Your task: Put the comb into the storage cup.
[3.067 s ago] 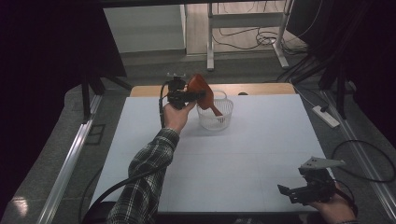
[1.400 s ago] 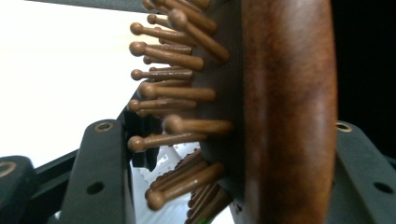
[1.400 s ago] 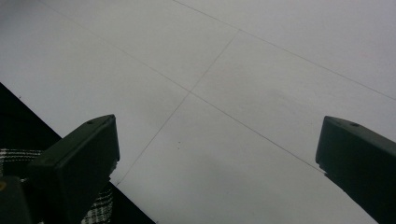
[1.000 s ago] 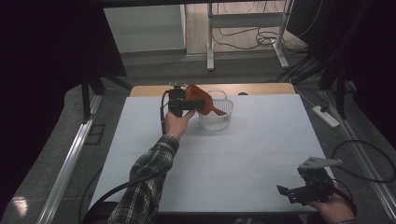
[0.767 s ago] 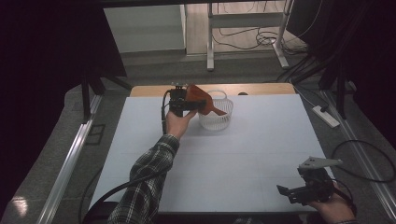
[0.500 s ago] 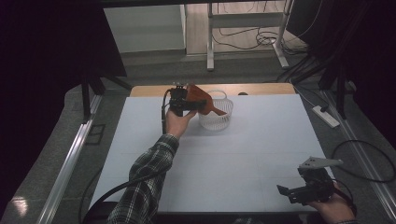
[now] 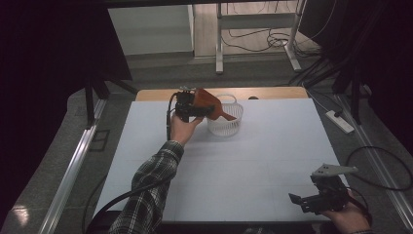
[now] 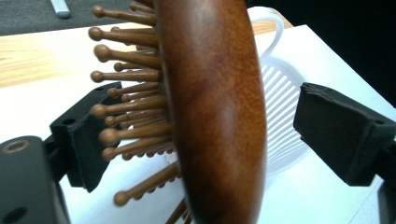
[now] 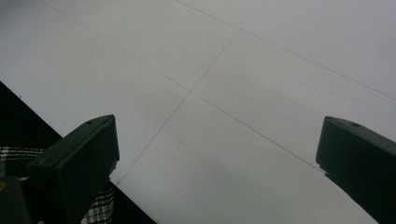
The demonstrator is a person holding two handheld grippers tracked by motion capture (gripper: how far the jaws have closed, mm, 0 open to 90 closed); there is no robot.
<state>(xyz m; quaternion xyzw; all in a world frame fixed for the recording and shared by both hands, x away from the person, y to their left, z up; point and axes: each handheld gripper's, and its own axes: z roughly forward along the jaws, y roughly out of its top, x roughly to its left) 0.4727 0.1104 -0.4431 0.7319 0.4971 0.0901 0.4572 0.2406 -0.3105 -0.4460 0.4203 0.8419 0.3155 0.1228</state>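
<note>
One wooden hairbrush (image 8: pixel 210 107) hangs over the near left rim of one white slotted basket (image 7: pixel 228 122) at the far middle of the white table (image 7: pixel 272 161), handle end dipping into the basket, paddle head between the jaws of the left gripper (image 7: pixel 195 109). In the left gripper view the brush sits edge-on: smooth brown back facing right, ball-tipped wooden pins (image 8: pixel 126 112) facing left. Left jaws have just been opening; the right-hand pad stands clearly off the brush back, the left-hand pad sits among the pin tips, whether it touches them I cannot tell. No real squeeze, so I read it as released or nearly so, brush about to drop into the basket. Handling guess: solid wood, stiff, moderate weight, not fragile as a whole; polished back looks slick, so pads could slide on it. The pins are thin and would flex or snap under a hard pinch, and they give an uneven seat. Better hold is probably across the head's side edges or on the narrow handle neck, not pins against back. The basket looks like light plastic, likely to skid or tip if the brush lands on its rim. The right gripper (image 7: pixel 321 199) rests at the near right table edge, jaws wide apart, nothing between them, bare table beneath. Count: one brush, one basket, two grippers.
</note>
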